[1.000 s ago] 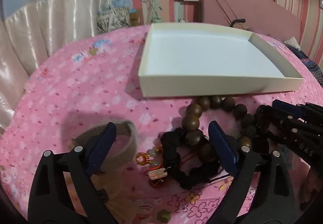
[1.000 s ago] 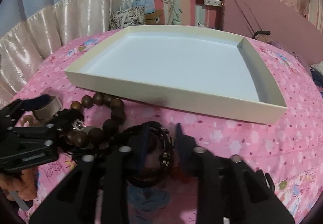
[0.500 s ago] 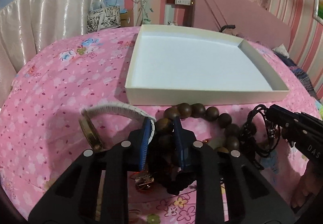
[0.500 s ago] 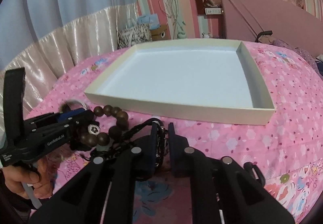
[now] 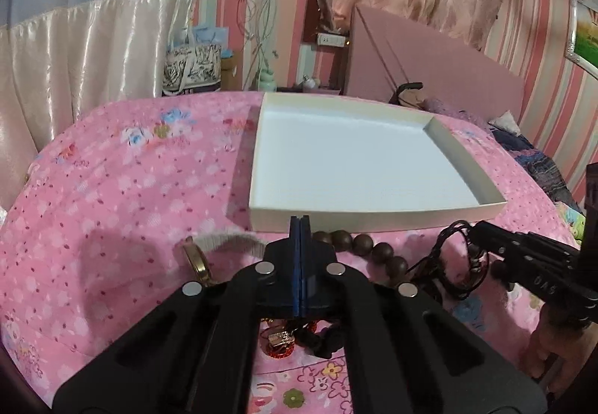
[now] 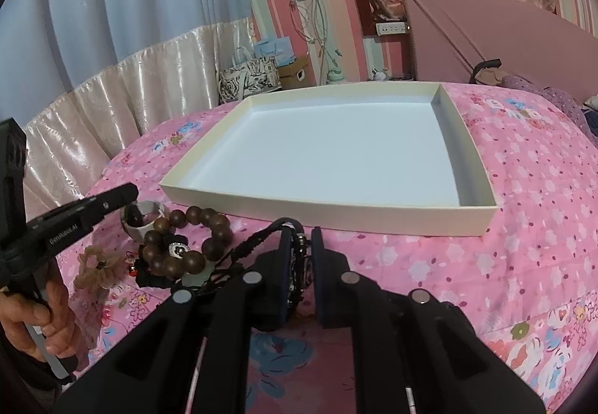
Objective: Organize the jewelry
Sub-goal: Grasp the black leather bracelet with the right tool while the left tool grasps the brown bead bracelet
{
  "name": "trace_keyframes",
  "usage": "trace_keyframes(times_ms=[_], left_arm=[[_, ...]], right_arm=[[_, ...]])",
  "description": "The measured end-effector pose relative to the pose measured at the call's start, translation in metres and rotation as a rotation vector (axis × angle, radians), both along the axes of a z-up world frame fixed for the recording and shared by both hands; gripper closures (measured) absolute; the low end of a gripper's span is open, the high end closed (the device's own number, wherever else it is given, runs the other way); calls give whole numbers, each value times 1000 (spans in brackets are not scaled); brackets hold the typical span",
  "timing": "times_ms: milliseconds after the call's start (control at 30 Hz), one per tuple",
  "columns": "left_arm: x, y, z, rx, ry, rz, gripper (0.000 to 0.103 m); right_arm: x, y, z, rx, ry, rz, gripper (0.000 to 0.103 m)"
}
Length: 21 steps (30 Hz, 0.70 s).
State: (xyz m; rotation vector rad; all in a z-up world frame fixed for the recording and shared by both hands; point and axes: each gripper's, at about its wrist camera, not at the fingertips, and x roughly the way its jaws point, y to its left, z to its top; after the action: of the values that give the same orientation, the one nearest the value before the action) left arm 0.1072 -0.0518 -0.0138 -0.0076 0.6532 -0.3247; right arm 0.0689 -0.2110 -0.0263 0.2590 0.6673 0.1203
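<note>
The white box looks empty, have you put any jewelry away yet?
Not yet. The white box holds nothing. The right gripper pinches a black cord bracelet. The left gripper is shut, apparently on nothing. The wooden bead bracelet and other pieces remain on the bedspread.

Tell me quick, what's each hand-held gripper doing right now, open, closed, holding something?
Left hand-held gripper: closed, fingers pressed together; nothing visible between them.
Right hand-held gripper: closed on the black cord bracelet.
</note>
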Motion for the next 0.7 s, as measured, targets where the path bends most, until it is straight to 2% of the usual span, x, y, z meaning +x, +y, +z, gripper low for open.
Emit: trace_keyframes(times_ms=[100,267,300,333,400,467,567,600,633,700], left_arm=[[2,-1,-4,35,17,1,103],[1,-13,-22,100,101,-46,103],[0,-18,-25,113,111,-57,96],[0,-23,-27,129,111,-60,81],[3,-29,-34,160,135,-55,67],[6,-31,-40,176,145,-54,62],[9,-29,-42,158,159,-55,63],[9,-30,-42,158,155,-56,70],[9,-30,-43,168,146,-51,85],[11,-27,-43,158,146,-55,85]], right_arm=[[-1,0,-1,-2,2,3,93],[-1,2,-2,-5,10,7,93],[-1,2,-3,-8,13,8,93],[-1,2,-3,-9,14,8,93],[0,2,-3,-8,15,7,93],[0,2,-3,-8,16,9,93],[-1,5,-3,-11,16,12,93],[0,4,-3,-9,16,13,93],[0,4,-4,-7,17,13,93],[-1,5,-4,-4,16,13,93]])
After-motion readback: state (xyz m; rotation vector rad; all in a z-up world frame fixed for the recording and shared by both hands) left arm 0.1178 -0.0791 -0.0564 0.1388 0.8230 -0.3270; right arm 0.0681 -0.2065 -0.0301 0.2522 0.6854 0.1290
